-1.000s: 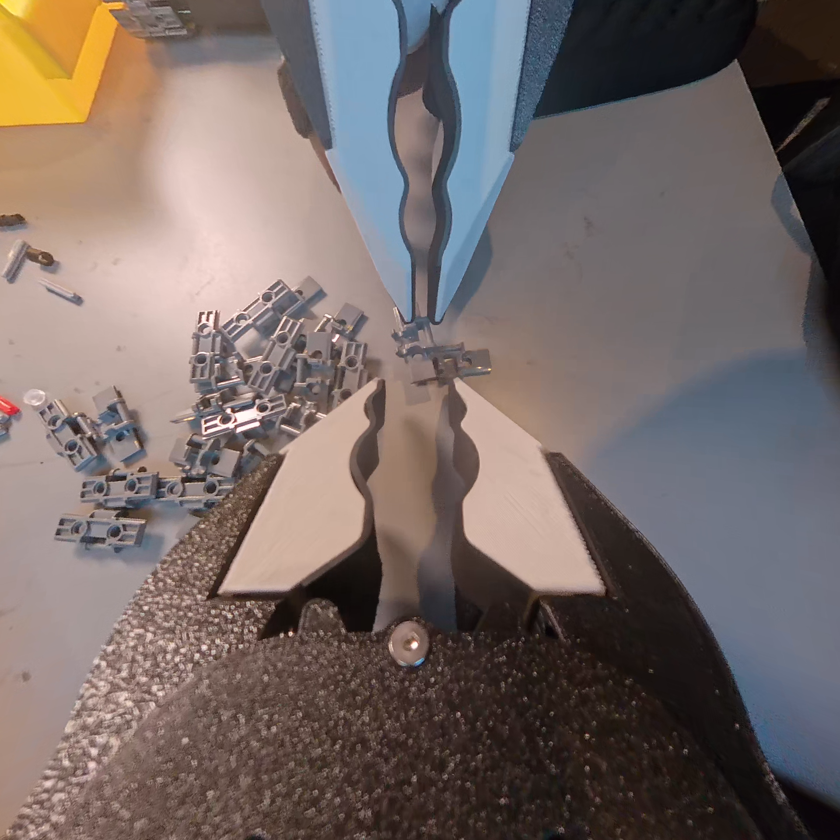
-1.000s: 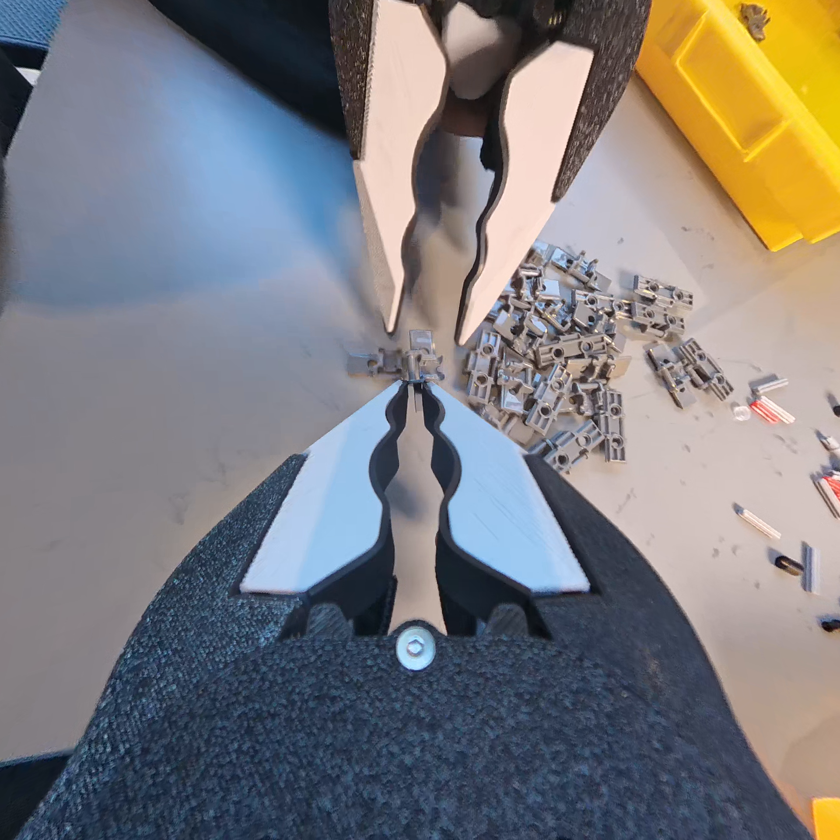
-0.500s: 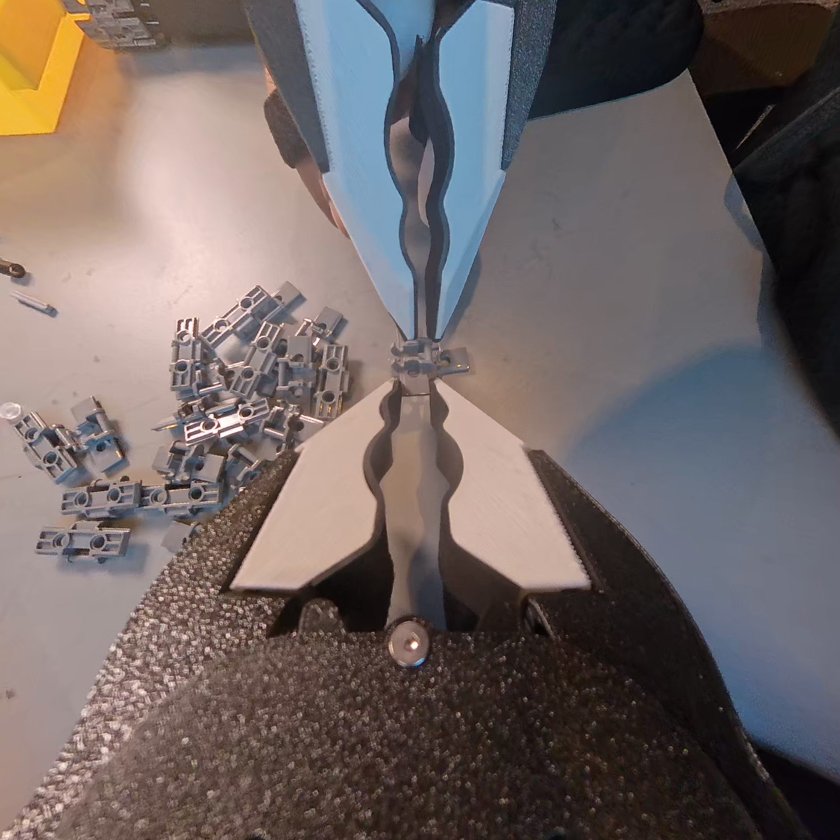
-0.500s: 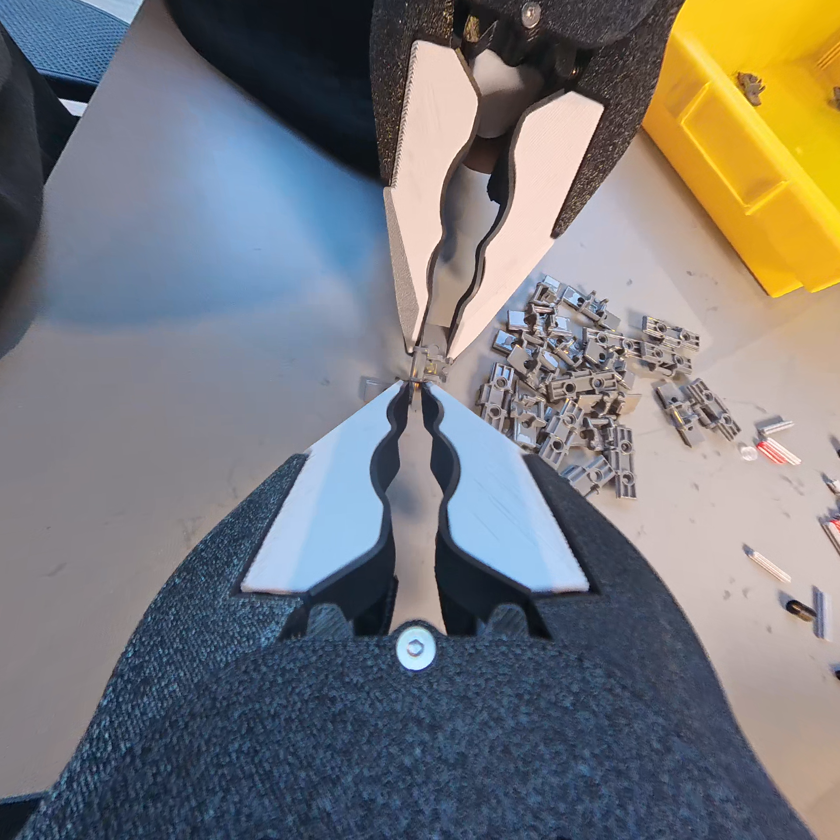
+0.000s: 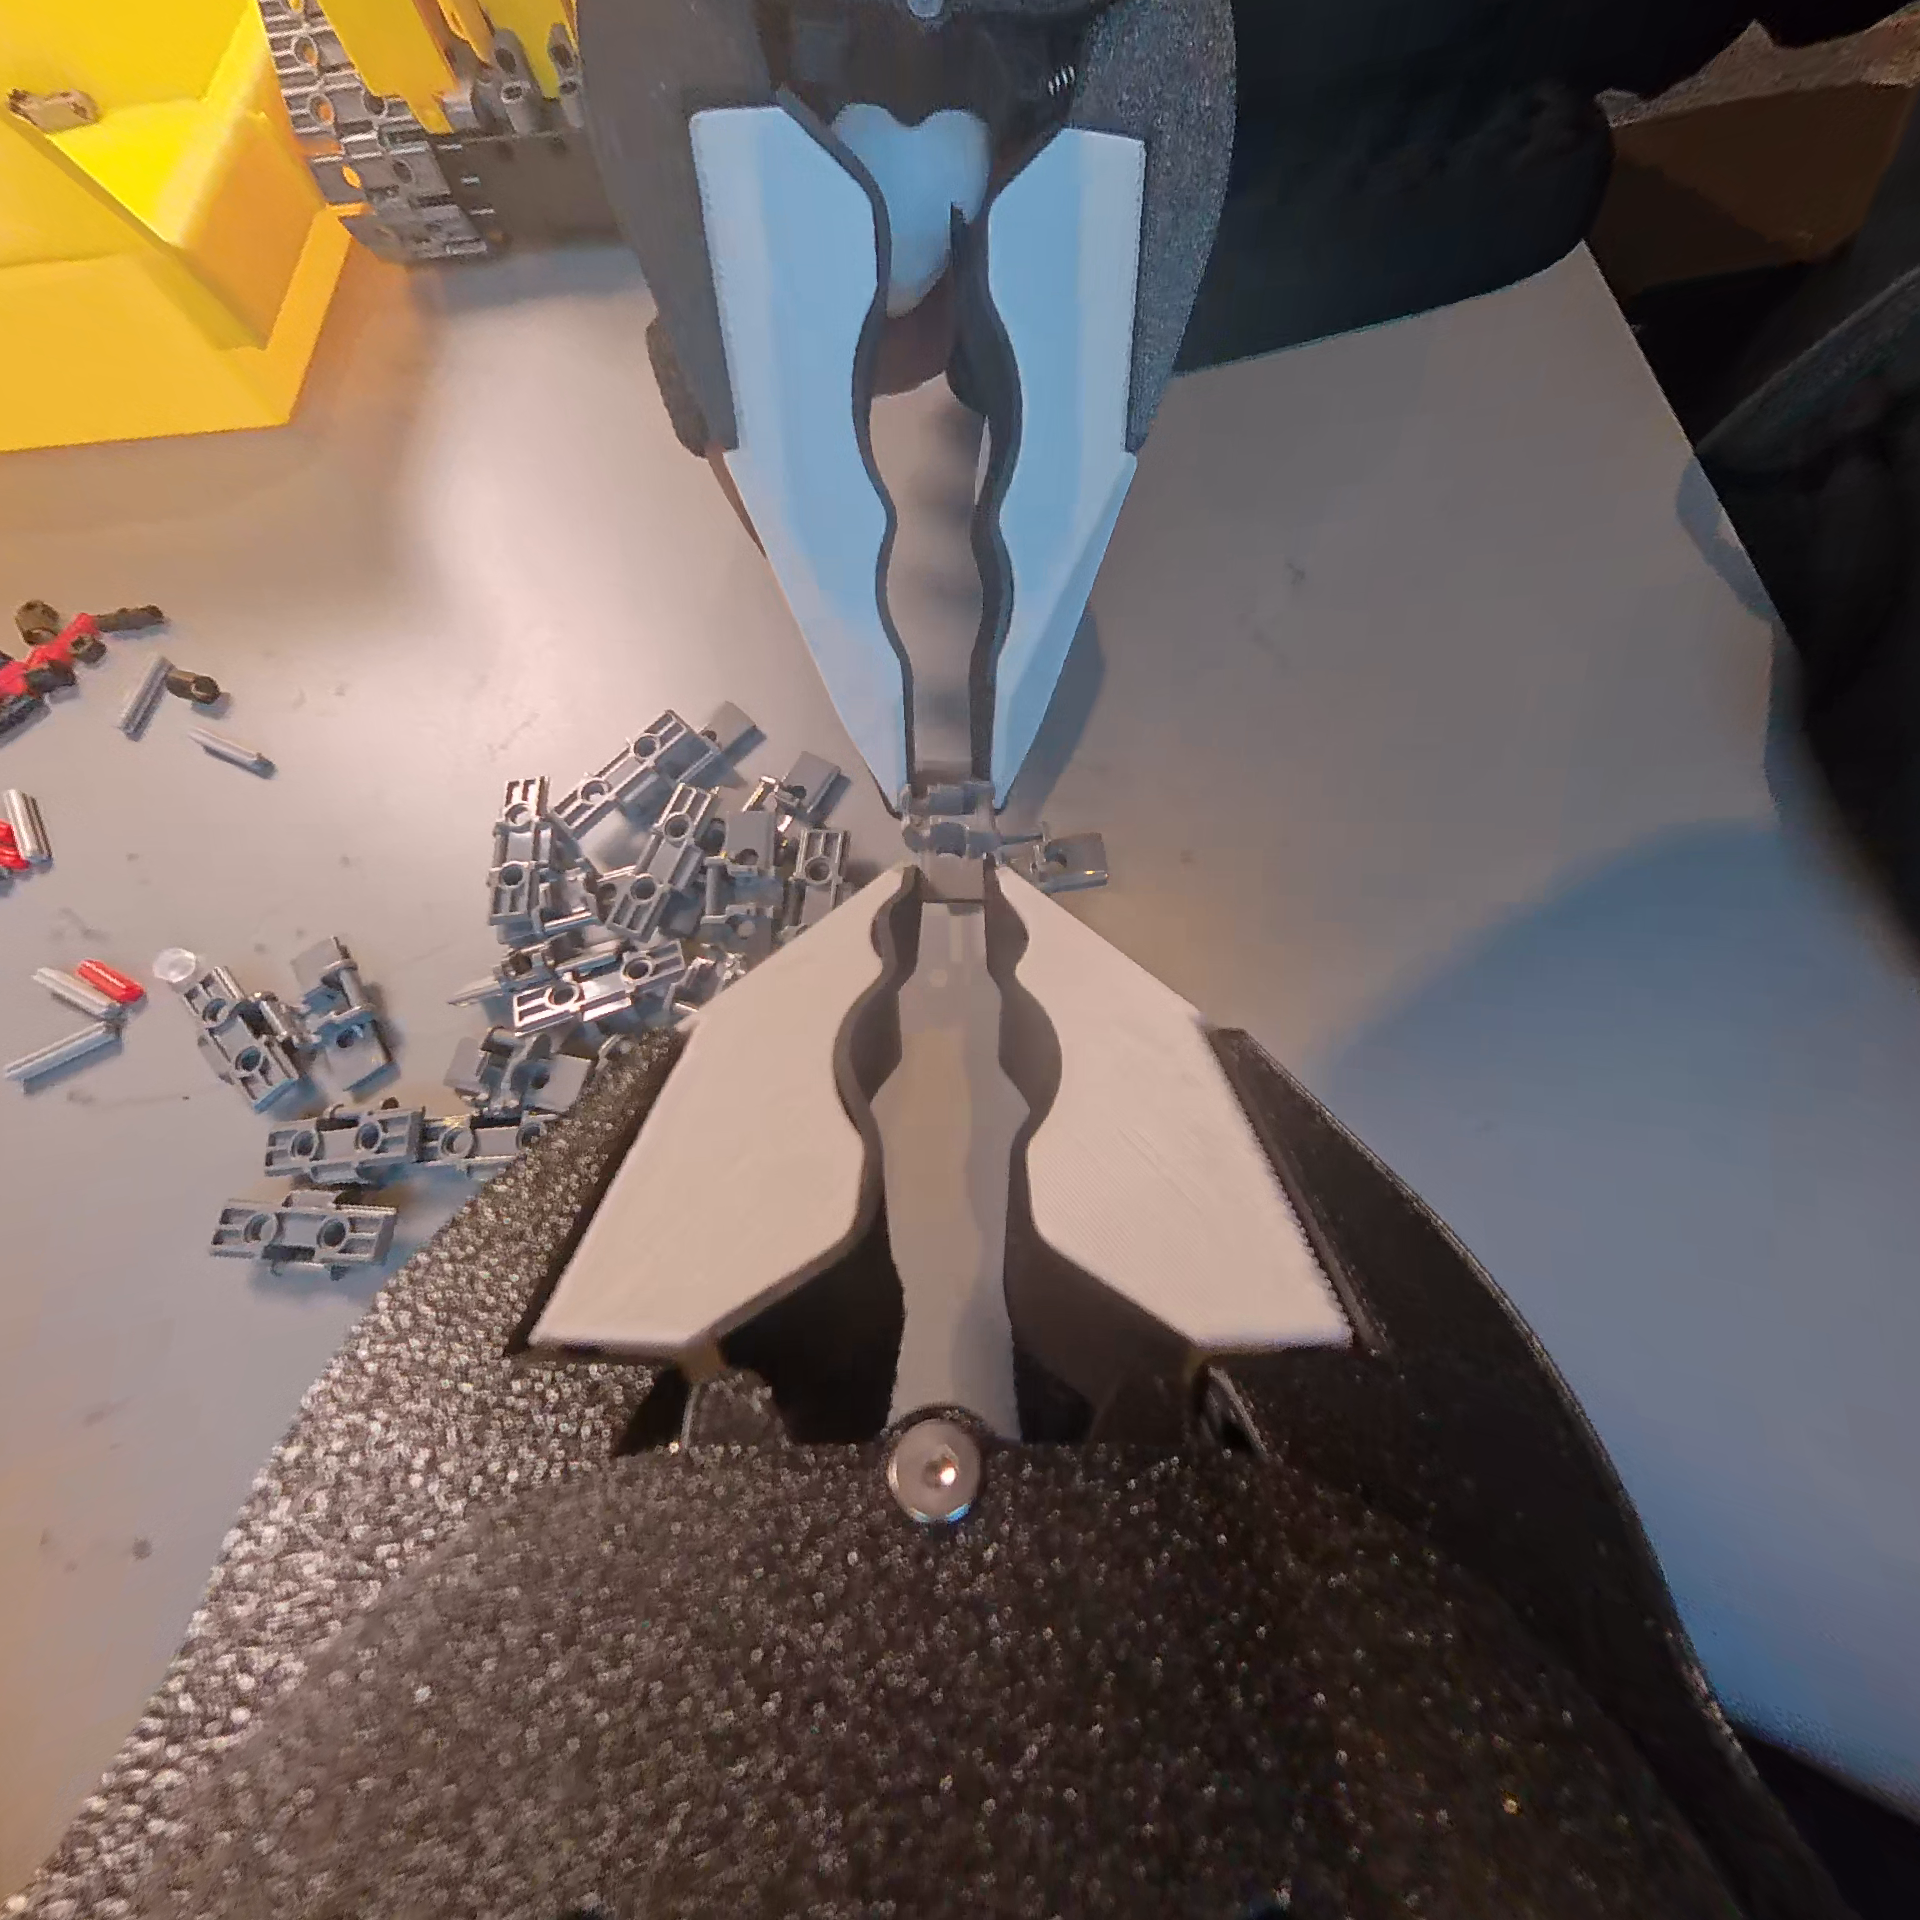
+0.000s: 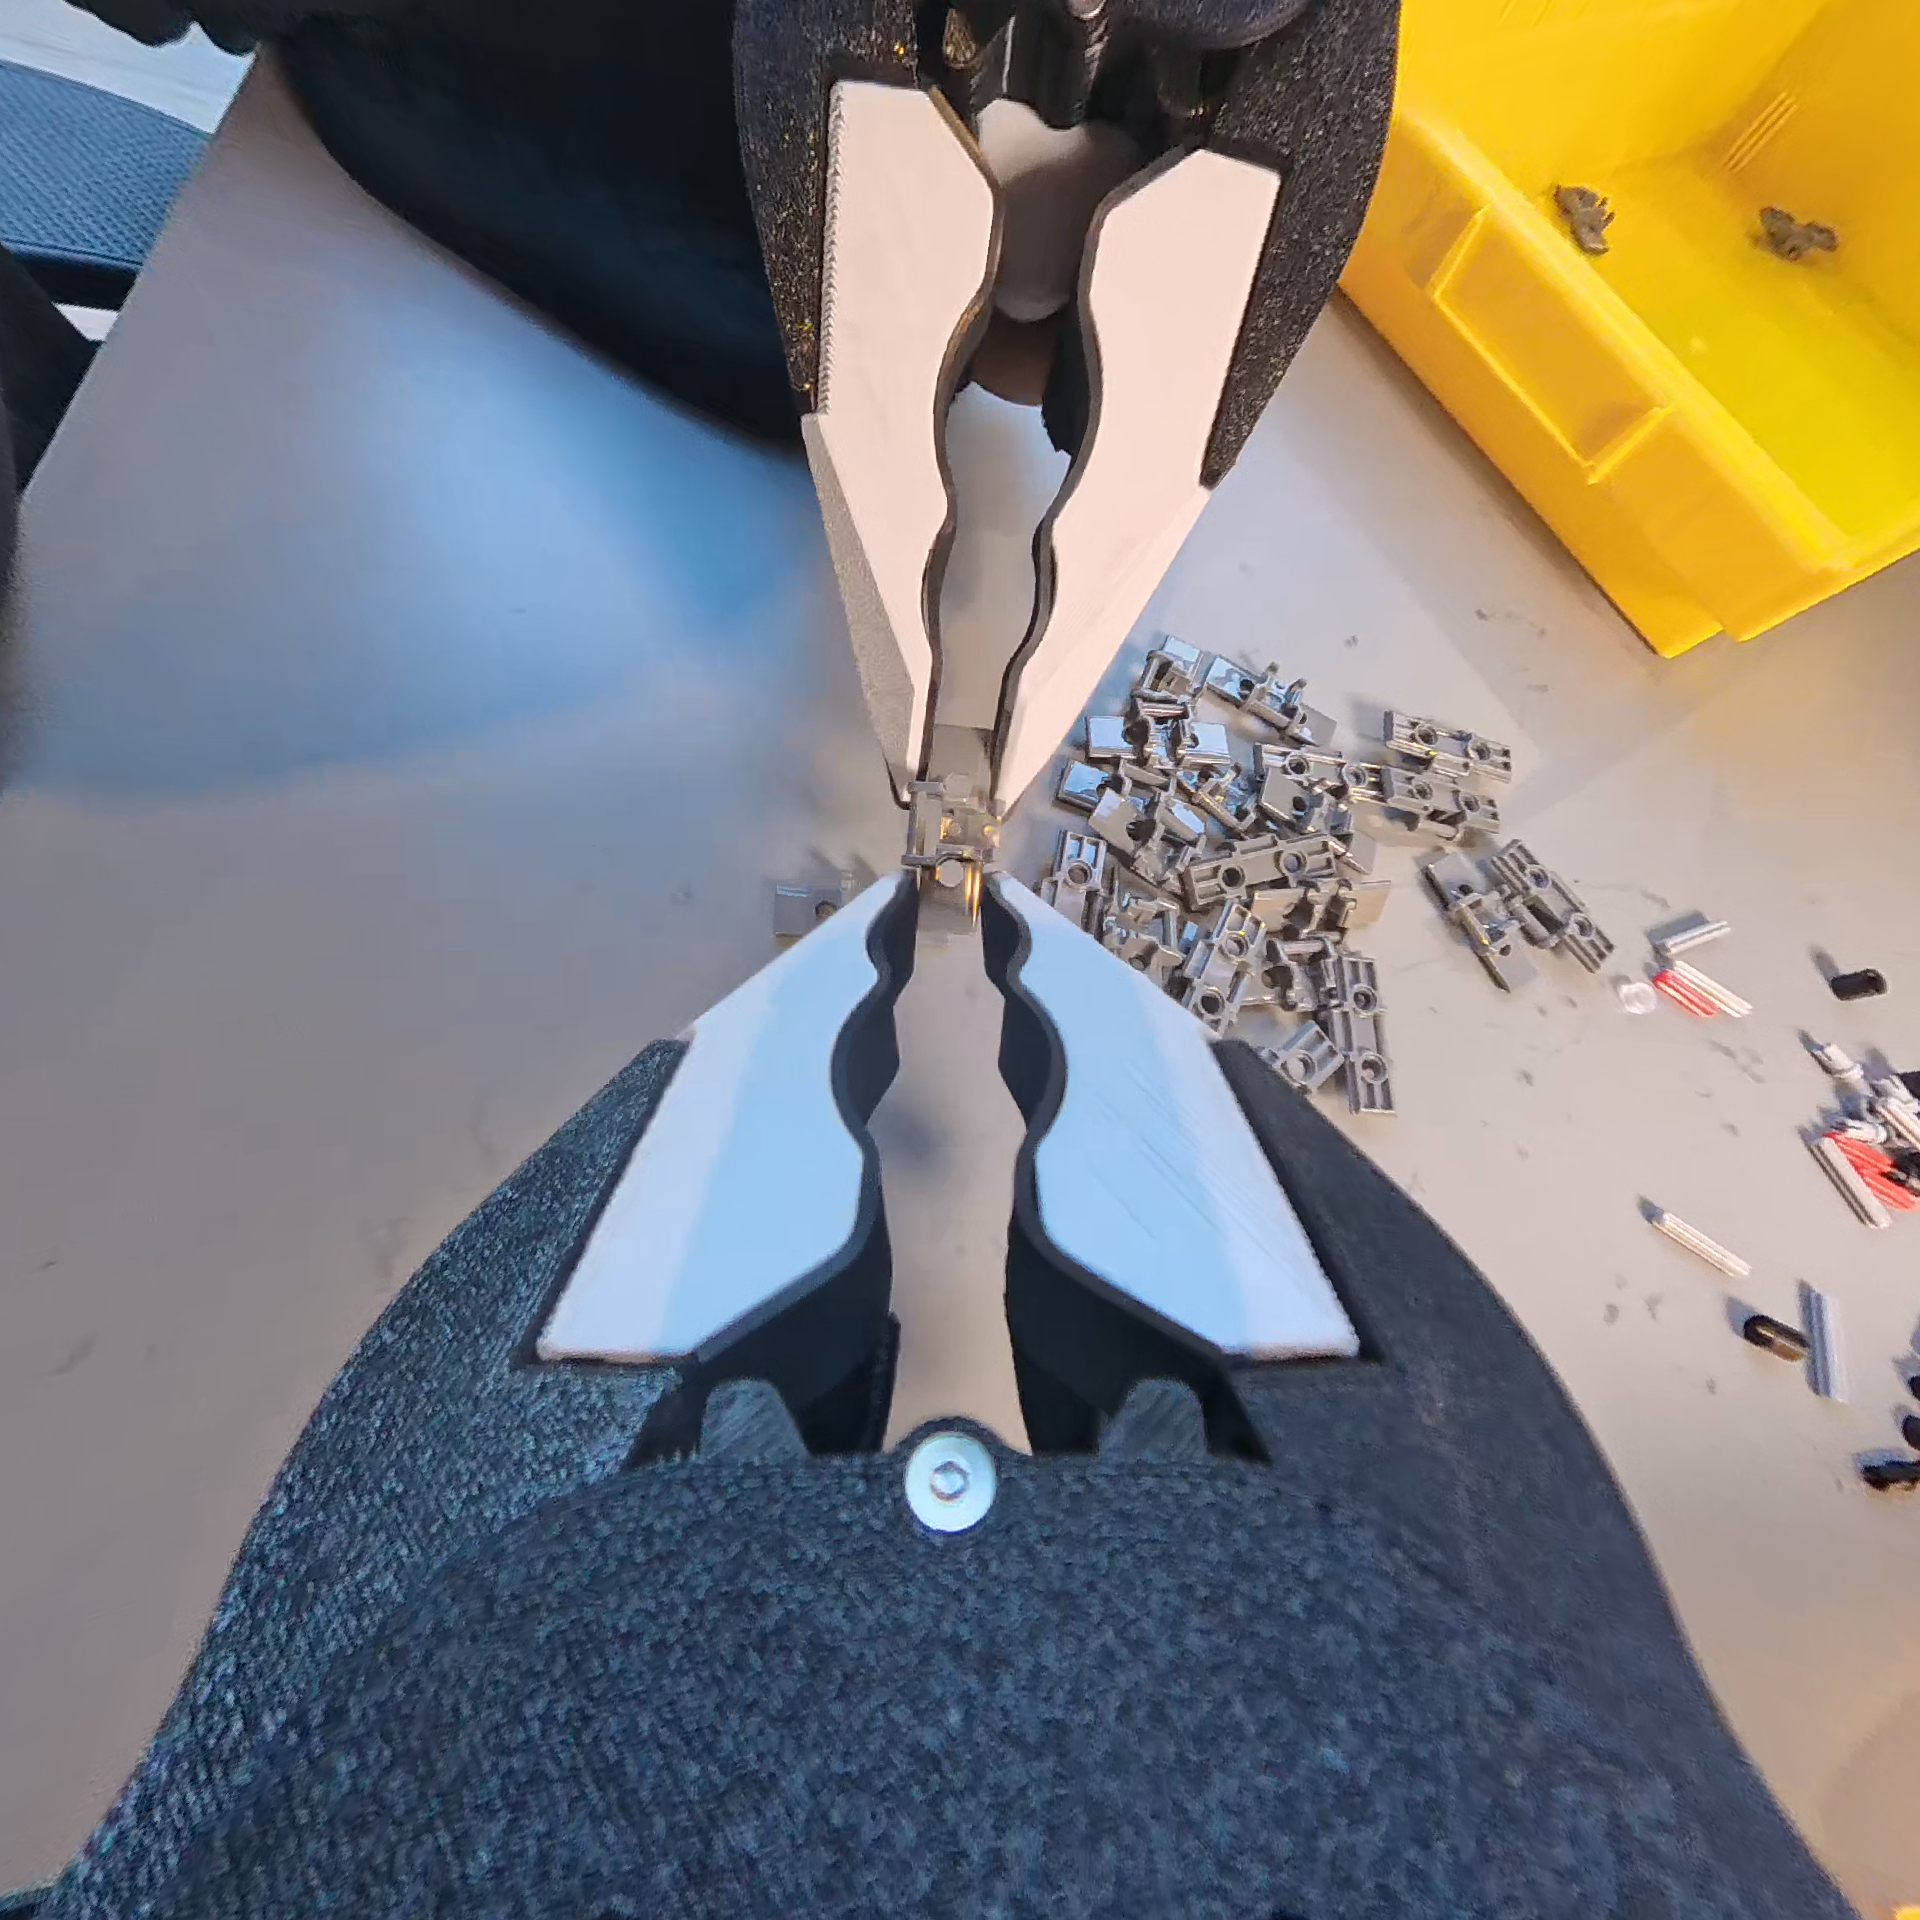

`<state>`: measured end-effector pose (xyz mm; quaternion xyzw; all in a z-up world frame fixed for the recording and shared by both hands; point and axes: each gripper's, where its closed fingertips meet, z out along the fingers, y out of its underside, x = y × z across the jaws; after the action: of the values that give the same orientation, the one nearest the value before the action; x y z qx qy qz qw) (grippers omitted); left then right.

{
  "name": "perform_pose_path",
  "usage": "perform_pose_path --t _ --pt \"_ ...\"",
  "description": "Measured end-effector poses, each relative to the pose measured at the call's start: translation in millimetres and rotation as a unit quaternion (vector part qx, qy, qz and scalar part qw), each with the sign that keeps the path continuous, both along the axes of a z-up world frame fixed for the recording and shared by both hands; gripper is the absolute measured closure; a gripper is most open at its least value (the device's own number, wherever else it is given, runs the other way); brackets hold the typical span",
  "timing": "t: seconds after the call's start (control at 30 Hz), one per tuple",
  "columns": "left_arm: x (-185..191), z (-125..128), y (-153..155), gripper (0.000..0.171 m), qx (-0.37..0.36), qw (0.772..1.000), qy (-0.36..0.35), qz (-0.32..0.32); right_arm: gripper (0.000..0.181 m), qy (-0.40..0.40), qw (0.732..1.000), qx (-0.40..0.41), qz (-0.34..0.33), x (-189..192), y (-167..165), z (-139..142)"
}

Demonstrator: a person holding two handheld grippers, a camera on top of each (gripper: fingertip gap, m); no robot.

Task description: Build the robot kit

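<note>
Left wrist view, left to right. Yellow bin (image 5: pixel 135 301) sat in the upper left corner. Red and grey pins (image 5: pixel 73 665) lay scattered along the left edge. A heap of grey links (image 5: pixel 634 904) lay left of centre on the tabletop (image 5: pixel 1403 727).

At centre, the left claw (image 5: pixel 948 885) came from below, its tips clamped on the near end of a small link piece (image 5: pixel 951 831). The right claw (image 5: pixel 945 779) came from above, pinching the far end. The two claws met tip to tip, probably so each could grip one half of the piece. One loose link (image 5: pixel 1070 860) lay just right of the tips.

Right wrist view showed the same. The right claw (image 6: pixel 948 883) was at bottom centre, the left claw (image 6: pixel 951 774) above, and the link piece (image 6: pixel 951 831) between them, seemingly raised a little off the tabletop. The heap (image 6: pixel 1247 852) lay right of centre, the bin (image 6: pixel 1662 343) upper right.
</note>
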<state>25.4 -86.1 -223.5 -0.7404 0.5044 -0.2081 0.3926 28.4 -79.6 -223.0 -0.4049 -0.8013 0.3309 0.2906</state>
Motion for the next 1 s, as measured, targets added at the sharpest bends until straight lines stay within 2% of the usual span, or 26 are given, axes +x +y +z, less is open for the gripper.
perform_pose_path --t 0.43,0.6,0.83,1.0 --pt "-3.4 -11.2 -0.5 0.165 -0.02 1.0 0.016 0.004 0.169 -0.04 0.999 0.02 -0.014 6.3 10.6 -13.2" --pt "-4.5 -14.9 -0.7 0.159 -0.027 0.999 0.024 0.005 0.169 -0.05 0.999 0.017 -0.013 10.8 13.7 -13.1" --pt "-1.4 -16.0 -0.2 0.154 -0.019 0.999 0.029 0.004 0.17 -0.08 0.993 -0.032 0.079 28.0 -25.8 -13.5" --pt "6.8 -18.2 -0.3 0.151 -0.014 0.999 0.031 -0.001 0.17 -0.101 0.993 0.003 0.061 26.4 -21.1 -24.0"
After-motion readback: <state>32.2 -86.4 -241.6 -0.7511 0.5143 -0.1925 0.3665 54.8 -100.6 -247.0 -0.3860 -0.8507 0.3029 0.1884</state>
